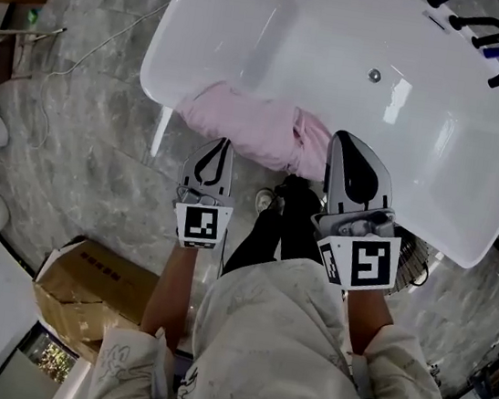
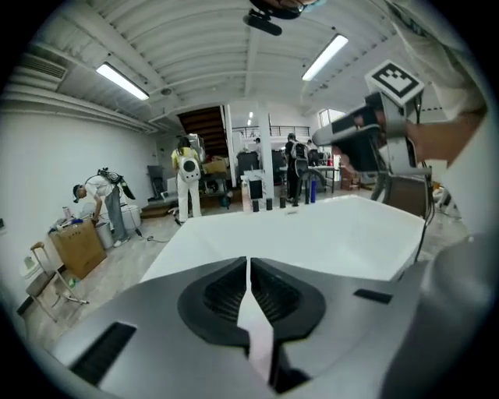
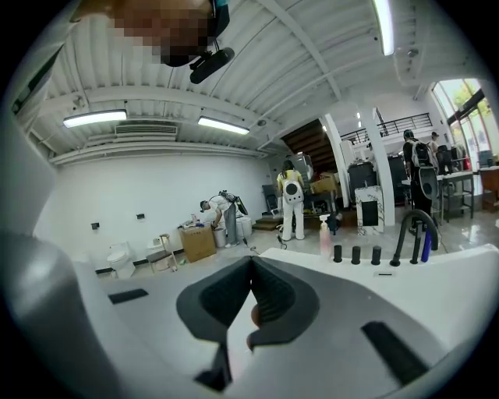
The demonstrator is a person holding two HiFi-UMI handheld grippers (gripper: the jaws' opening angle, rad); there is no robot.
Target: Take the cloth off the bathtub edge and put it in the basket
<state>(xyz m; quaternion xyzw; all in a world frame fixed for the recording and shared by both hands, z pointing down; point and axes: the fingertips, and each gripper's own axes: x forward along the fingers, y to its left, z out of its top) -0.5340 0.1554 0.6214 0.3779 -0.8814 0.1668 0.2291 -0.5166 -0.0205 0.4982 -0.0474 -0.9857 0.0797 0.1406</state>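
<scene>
Jaws clenched and empty on both left gripper point(image 1: 221, 148) and right gripper point(image 1: 346, 152), near the cloth point(image 1: 251, 125) draped over the tub point(image 1: 256, 20) edge. Risk: unless opened first, they push cloth into tub. Basket not in view.

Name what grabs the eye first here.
A big white bathtub fills the upper part of the head view, with a pink cloth draped over its near rim. Just below, the left gripper and right gripper point toward the cloth, each with its jaws together.
</scene>
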